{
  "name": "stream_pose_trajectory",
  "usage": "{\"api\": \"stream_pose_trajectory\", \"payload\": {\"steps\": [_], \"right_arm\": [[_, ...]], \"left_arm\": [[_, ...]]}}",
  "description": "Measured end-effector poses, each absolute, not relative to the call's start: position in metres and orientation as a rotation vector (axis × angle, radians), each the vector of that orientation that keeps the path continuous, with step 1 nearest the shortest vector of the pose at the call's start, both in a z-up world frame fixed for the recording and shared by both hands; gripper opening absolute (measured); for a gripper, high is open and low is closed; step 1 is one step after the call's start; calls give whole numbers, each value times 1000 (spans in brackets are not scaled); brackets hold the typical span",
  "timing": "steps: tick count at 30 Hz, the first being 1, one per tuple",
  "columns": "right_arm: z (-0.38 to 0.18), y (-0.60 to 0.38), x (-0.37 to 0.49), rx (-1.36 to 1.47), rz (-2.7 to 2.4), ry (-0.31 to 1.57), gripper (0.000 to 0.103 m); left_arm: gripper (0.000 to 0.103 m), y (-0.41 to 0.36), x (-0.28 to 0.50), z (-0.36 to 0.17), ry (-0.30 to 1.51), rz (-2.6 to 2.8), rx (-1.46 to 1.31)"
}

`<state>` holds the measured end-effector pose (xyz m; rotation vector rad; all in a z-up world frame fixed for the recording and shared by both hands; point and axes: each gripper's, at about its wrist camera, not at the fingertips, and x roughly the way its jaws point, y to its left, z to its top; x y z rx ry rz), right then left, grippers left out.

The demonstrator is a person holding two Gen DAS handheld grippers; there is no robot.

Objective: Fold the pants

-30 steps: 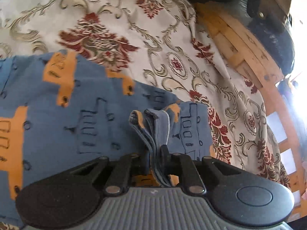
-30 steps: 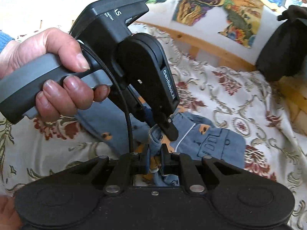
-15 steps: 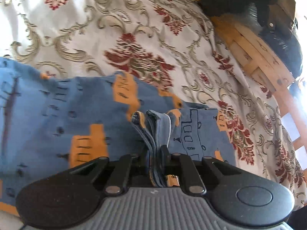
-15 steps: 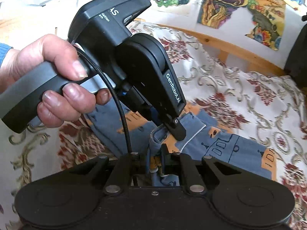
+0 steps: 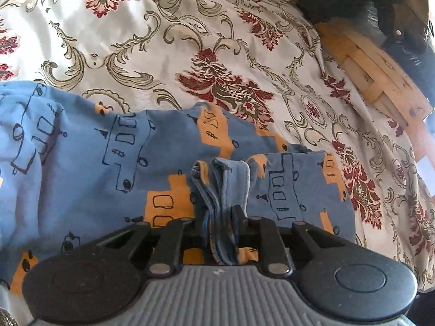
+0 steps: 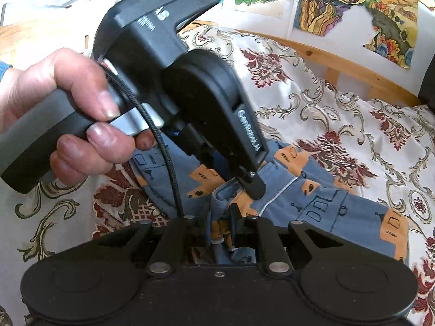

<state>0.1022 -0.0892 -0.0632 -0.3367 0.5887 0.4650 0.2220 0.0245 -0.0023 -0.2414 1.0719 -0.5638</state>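
Observation:
The blue pants (image 5: pixel 114 163) with orange and outlined truck prints lie on a floral bedspread (image 5: pixel 163 40). In the left wrist view my left gripper (image 5: pixel 221 214) is shut on a bunched edge of the pants, with several layers pinched between its fingers. The right wrist view shows my right gripper (image 6: pixel 221 217) shut on another fold of the pants (image 6: pixel 326 206), close beside the left gripper (image 6: pixel 250 187), which a hand (image 6: pixel 68 125) holds by its handle. Both grips sit within a few centimetres of each other.
A wooden bed frame (image 5: pixel 380 81) runs along the right side, with dark bags (image 5: pixel 367 8) beyond it. Colourful pictures (image 6: pixel 339 5) hang on the wall behind the wooden headboard rail (image 6: pixel 339 62). Bedspread stretches out beyond the pants.
Both grippers have carried the pinched edge across the bed; more of the pants now lies spread to the left in the left wrist view. Both grips stayed shut.

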Motion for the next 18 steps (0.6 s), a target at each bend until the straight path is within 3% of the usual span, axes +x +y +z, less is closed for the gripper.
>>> {"api": "stream_pose_trajectory", "payload": {"steps": [5,9,11,18], "right_arm": [[-42,-122,81,-370,450,584,79],[-23,-175,52,-412,360,587,86],[-20,-200,42,-414,277,595,88],[-27,-245,52,-283,101,561,89]], "left_arm": [[30,27,216,-1,1053,-548,-220],[45,28,205,11,1019,-497,-201],[69,29,194,21,965,-452,-178],[72,4,158,42,815,-405,-44]]}}
